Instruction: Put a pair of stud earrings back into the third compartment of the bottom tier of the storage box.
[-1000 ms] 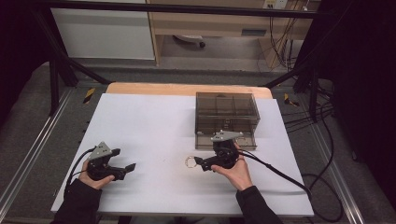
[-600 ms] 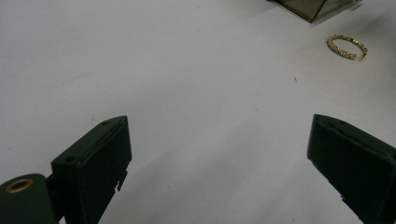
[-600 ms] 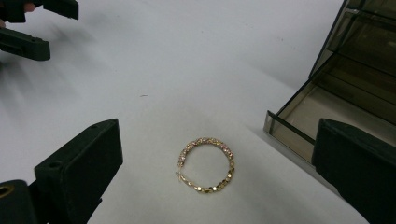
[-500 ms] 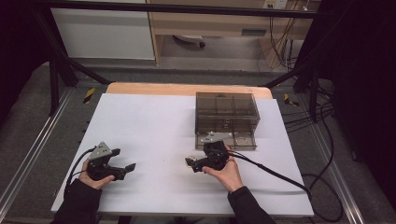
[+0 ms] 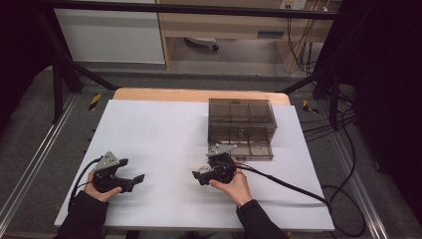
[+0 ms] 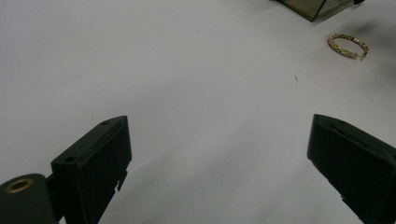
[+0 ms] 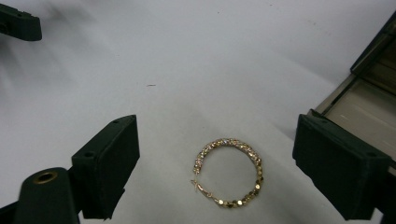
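A gold hoop earring point(image 7: 229, 172) set with small stones lies flat on the white table. In the right gripper view it rests between the two spread jaws of my right gripper point(image 7: 217, 163), which is open and touches nothing. In the high view that gripper point(image 5: 201, 172) points left, just in front of the smoky clear drawer box point(image 5: 241, 119). The box's bottom drawer point(image 5: 249, 149) is pulled out. My left gripper point(image 5: 132, 172) rests open at the near left. Its own view shows the jaws of the left gripper point(image 6: 219, 158) wide apart over bare table, with the earring point(image 6: 348, 46) far off at the upper right.
The white table sheet point(image 5: 159, 129) is bare between and behind the grippers. A black cable point(image 5: 293, 186) trails right from the right gripper. A corner of the drawer box point(image 7: 369, 93) stands close to the right jaw. A jaw of the left gripper point(image 7: 18, 21) shows far off.
My right gripper has moved left and toward the near edge, away from the drawer, and now straddles the earring. The left gripper has stayed put.
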